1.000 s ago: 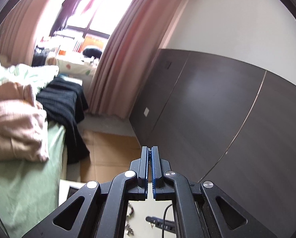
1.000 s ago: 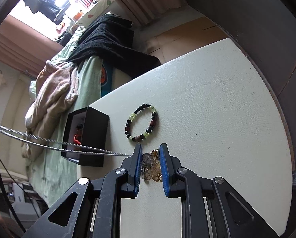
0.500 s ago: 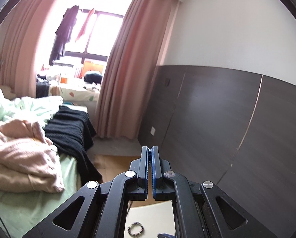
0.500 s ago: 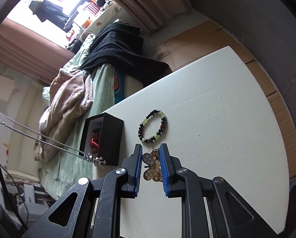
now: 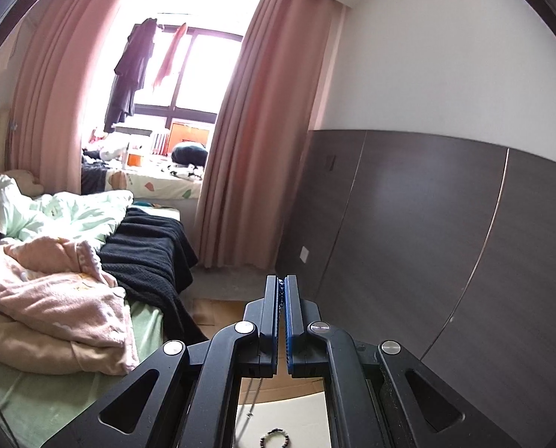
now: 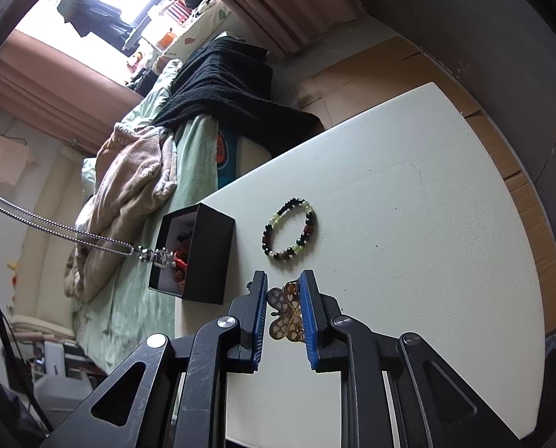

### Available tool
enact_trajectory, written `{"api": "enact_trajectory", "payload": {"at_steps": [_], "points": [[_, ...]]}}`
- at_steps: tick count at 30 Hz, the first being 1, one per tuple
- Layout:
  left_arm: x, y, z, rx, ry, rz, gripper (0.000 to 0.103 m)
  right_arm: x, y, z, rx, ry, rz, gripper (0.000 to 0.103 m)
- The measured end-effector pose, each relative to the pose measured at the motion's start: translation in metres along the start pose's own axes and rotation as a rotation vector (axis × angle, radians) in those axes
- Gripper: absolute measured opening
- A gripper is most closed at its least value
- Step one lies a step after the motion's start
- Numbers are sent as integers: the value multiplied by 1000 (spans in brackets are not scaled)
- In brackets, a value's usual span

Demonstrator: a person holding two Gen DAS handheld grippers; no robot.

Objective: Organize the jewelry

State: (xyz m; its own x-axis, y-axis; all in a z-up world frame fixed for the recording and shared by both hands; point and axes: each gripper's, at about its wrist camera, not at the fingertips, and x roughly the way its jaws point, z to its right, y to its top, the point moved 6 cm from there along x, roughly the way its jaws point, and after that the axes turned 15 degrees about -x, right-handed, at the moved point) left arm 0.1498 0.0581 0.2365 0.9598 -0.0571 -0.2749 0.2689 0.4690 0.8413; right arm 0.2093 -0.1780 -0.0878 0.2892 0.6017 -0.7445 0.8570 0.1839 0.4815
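Jewelry is lying spread across a white worktop [image 6: 408, 194] and hanging above it. At far left in the right wrist view, a silver chain necklace [image 6: 54, 226] is slanting down out of frame, its pendant [image 6: 155, 254] dangling over the open black box [image 6: 199, 254] that is sitting at the worktop's left edge beside the bed [image 6: 143, 194]; red and dark pieces are showing inside the box, too small to identify. Just right of the box, apart from it, a beaded bracelet [image 6: 290, 228] of black, green and dark red beads is lying flat. Nearer the camera, the right gripper [image 6: 283, 311] is pinching a gold butterfly-shaped ornament [image 6: 287, 313] between its blue pads, both of which are pressing on it. In the left wrist view, the left gripper [image 5: 281, 321] is pointing across the room toward pink curtains [image 5: 255, 130] and a dark wall panel [image 5: 408, 242], its pads pressed together; a thin chain [image 5: 257, 392] is hanging beneath them, though whether the pads are clamping it cannot be seen. Far below, the bracelet [image 5: 275, 437] is showing on the worktop [image 5: 296, 414].
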Motion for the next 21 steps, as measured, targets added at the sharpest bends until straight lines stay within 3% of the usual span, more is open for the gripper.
{"api": "enact_trajectory", "payload": {"at_steps": [9,21], "points": [[21,-28,-36,-35,40,-55,2,5,-1,0,0,-11,-15,19],[56,-98,-96,-133,99,-174,2,9,-2,2,-3,-38,-26,19]]}}
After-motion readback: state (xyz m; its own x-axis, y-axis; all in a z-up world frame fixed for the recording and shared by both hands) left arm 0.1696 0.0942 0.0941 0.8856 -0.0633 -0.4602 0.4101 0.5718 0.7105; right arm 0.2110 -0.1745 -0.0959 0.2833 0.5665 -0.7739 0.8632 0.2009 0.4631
